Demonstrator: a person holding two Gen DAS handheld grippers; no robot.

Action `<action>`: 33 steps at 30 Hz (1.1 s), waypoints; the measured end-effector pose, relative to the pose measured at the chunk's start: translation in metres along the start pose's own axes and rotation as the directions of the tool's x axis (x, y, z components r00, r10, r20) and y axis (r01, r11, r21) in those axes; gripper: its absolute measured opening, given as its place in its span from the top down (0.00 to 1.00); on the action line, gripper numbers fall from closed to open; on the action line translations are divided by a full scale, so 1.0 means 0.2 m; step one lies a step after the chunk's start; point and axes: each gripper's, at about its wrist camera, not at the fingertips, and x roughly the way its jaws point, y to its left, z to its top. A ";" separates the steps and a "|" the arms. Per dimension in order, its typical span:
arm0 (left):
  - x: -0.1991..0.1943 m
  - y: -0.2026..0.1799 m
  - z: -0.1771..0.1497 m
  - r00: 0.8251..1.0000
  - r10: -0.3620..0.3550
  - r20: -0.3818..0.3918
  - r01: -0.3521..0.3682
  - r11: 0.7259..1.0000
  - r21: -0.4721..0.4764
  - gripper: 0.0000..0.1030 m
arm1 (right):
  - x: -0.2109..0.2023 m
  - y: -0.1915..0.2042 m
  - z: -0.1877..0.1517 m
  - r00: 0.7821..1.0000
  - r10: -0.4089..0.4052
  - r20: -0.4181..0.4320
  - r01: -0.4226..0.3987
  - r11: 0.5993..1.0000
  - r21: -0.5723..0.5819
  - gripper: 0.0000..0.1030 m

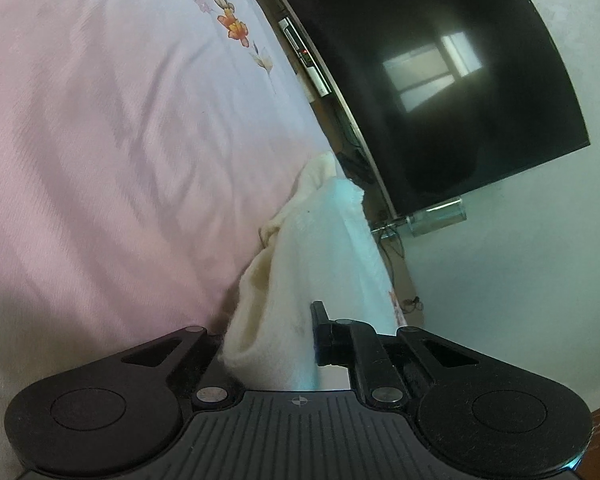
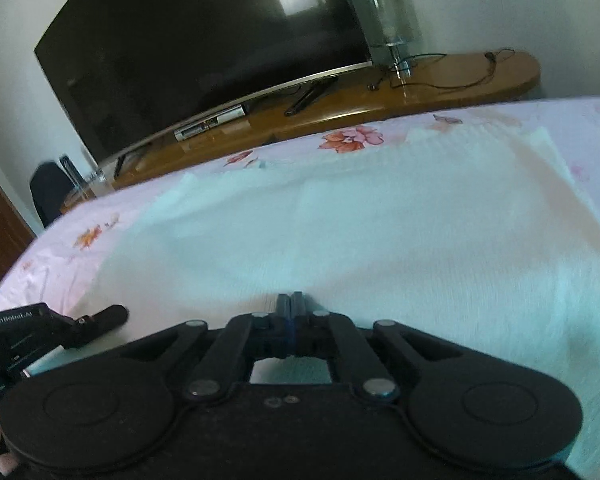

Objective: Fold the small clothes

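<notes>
A white knitted garment (image 2: 320, 232) lies spread over the pink floral bed sheet (image 2: 60, 264). My right gripper (image 2: 291, 300) is shut on the garment's near edge, fingers pressed together. My left gripper (image 1: 300, 320) is shut on a bunched fold of the same white garment (image 1: 312, 248), lifting it off the sheet; only its right finger (image 1: 320, 320) shows, the left one is hidden under the cloth. The left gripper also shows in the right wrist view (image 2: 100, 320) at the lower left.
A large dark television (image 2: 204, 40) stands on a long wooden stand (image 2: 440, 88) beyond the bed, with a glass vase (image 2: 388, 16), cables and a set-top box (image 2: 210, 120). A dark chair (image 2: 48, 196) is at the left. The pink sheet (image 1: 120, 140) stretches left.
</notes>
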 end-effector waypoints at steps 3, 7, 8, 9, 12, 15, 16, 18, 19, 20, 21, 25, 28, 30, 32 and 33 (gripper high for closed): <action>0.00 -0.03 0.01 1.000 0.026 0.007 -0.026 0.999 0.018 0.91 | -0.01 -0.01 -0.02 1.000 0.004 -0.001 -0.004 1.000 0.011 1.00; -0.05 -0.15 0.02 1.000 0.006 0.027 -0.010 0.988 0.154 0.93 | -0.02 -0.01 -0.02 1.000 0.015 -0.008 -0.015 1.000 0.022 1.00; -0.06 -0.20 0.02 1.000 -0.003 0.027 -0.002 0.980 0.200 0.93 | -0.01 -0.03 -0.01 1.000 0.023 -0.012 -0.022 0.999 0.035 1.00; -0.07 -0.25 0.02 1.000 -0.015 0.025 0.008 0.968 0.251 0.93 | -0.01 -0.04 0.00 0.999 0.031 -0.013 -0.030 0.998 0.050 1.00; -0.08 -0.45 0.01 0.999 -0.045 0.003 0.040 0.914 0.405 0.93 | 0.00 -0.06 0.00 0.999 0.051 -0.011 -0.050 0.995 0.081 1.00; -0.06 -0.69 -0.05 0.997 -0.060 -0.040 0.072 0.825 0.560 0.93 | -0.03 -0.10 0.01 0.998 0.058 -0.008 -0.056 0.990 0.130 1.00; -0.05 -0.77 -0.09 0.995 -0.065 -0.070 0.094 0.790 0.606 0.93 | -0.07 -0.13 0.01 0.999 0.049 0.013 -0.050 0.986 0.162 1.00; -0.01 -0.90 -0.18 0.990 -0.072 -0.125 0.138 0.721 0.679 0.93 | -0.17 -0.22 0.03 0.997 0.026 0.076 -0.043 0.973 0.226 0.96; 0.01 -0.97 -0.24 0.985 -0.074 -0.157 0.164 0.683 0.712 0.93 | -0.24 -0.28 0.03 0.994 0.010 0.113 -0.039 0.964 0.262 0.92; 0.04 -1.02 -0.29 0.980 -0.070 -0.185 0.185 0.656 0.732 0.93 | -0.31 -0.34 0.04 0.990 -0.006 0.144 -0.035 0.957 0.287 0.92; 0.07 -1.06 -0.36 0.975 -0.062 -0.214 0.205 0.631 0.749 0.93 | -0.40 -0.41 0.04 0.984 -0.032 0.177 -0.025 0.949 0.313 0.92; 0.26 -1.14 -0.69 0.918 0.036 -0.395 0.307 0.567 0.764 0.92 | -0.65 -0.64 0.03 0.968 -0.098 0.231 0.002 0.924 0.382 0.85; 0.36 -1.11 -0.92 0.838 0.163 -0.520 0.366 0.539 0.758 0.55 | -0.78 -0.76 -0.01 0.961 -0.143 0.237 0.032 0.908 0.418 0.78; 0.26 -1.11 -0.93 0.840 0.087 -0.535 0.416 0.530 0.739 0.36 | -0.84 -0.83 -0.04 0.959 -0.160 0.233 0.041 0.896 0.443 0.76; 0.16 -1.10 -0.83 0.848 0.021 -0.530 0.425 0.571 0.703 0.29 | -0.87 -0.86 -0.05 0.960 -0.152 0.236 0.031 0.893 0.449 0.74; 0.12 -1.09 -0.76 0.853 -0.023 -0.521 0.429 0.600 0.676 0.29 | -0.88 -0.86 -0.06 0.960 -0.144 0.240 0.023 0.895 0.445 0.74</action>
